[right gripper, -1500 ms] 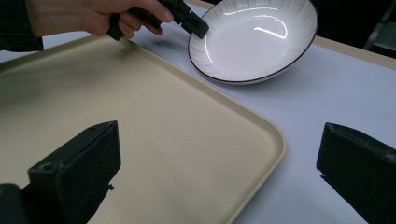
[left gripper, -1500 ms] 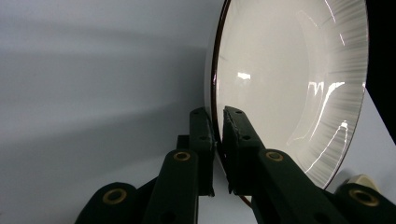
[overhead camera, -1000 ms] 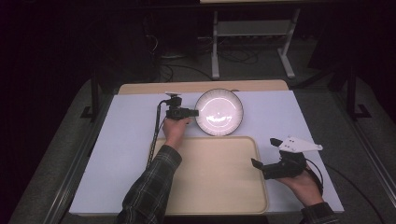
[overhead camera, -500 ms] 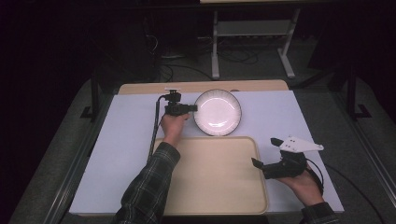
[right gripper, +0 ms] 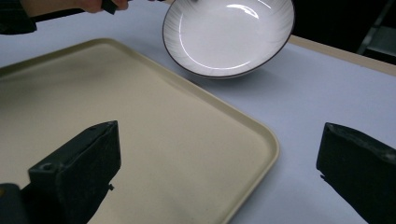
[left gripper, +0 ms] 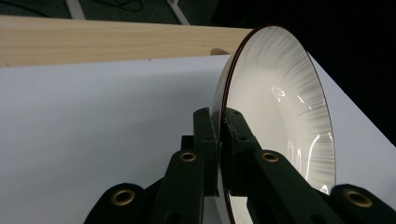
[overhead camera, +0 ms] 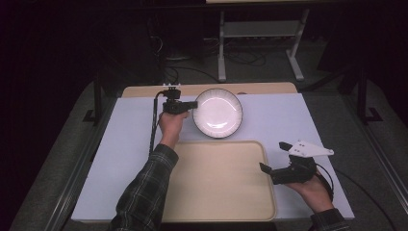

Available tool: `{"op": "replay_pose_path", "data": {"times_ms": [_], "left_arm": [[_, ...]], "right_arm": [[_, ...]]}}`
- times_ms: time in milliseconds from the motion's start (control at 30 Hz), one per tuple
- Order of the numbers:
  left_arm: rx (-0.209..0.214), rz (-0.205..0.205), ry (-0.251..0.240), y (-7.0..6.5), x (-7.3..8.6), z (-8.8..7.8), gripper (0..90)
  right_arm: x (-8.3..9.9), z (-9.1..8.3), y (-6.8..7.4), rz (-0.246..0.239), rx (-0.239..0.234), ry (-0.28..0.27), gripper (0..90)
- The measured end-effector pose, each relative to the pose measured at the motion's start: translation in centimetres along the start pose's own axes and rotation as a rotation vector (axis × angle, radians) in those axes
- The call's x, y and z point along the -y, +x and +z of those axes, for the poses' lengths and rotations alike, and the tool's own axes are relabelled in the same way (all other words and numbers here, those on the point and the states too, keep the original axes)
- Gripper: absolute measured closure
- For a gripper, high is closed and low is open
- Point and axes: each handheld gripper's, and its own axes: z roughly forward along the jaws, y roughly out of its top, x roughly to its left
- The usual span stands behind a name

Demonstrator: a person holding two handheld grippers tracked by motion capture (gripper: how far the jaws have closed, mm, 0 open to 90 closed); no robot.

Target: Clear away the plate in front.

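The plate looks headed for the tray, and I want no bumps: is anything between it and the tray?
Nothing visible. The plate, clamped at its rim by the left tongs, sits just beyond the bare tray. The right tongs hang open at the tray's right edge, off that path.

White bowl (overhead camera: 218, 112) with fine grey radial streaks and dark brown rim, plain beige tray (overhead camera: 219, 180), pale lavender-white table cover (overhead camera: 120, 144), light wood strip (left gripper: 93, 39) behind, black grippers — left (overhead camera: 191, 104), right (overhead camera: 272, 158) — dark plaid sleeve (overhead camera: 144, 192)
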Motion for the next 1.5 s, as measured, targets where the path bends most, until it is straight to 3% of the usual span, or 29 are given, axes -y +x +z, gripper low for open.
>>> {"op": "replay_pose_path", "data": {"times_ms": [167, 400, 633, 867, 933, 1500], "left_arm": [[0.027, 0.046, 0.005, -0.2, -0.6, -1.8, 85.7], [0.035, 0.098, 0.023, -0.6, -0.8, -3.8, 85.7], [0.064, 0.149, 0.041, -1.2, -0.5, -6.6, 85.7], [0.093, 0.187, 0.055, -2.1, 0.2, -8.4, 85.7], [0.101, 0.216, 0.069, -2.7, 0.5, -9.0, 85.7], [0.138, 0.247, 0.165, -3.6, 3.4, -10.0, 85.4]], "right_arm": [[0.0, 0.0, 0.0, -0.002, 0.002, -0.002, 0.0], [0.0, 0.0, 0.0, -0.003, 0.006, -0.008, 0.0], [0.0, -0.2, 0.1, -0.006, 0.007, -0.017, 3.3], [-0.1, -0.1, 0.2, -0.008, 0.006, -0.019, 3.3], [-0.1, -0.1, 0.2, -0.009, 0.006, -0.02, 3.3], [-0.1, -0.1, 0.3, -0.01, 0.012, -0.018, 3.4]]}}
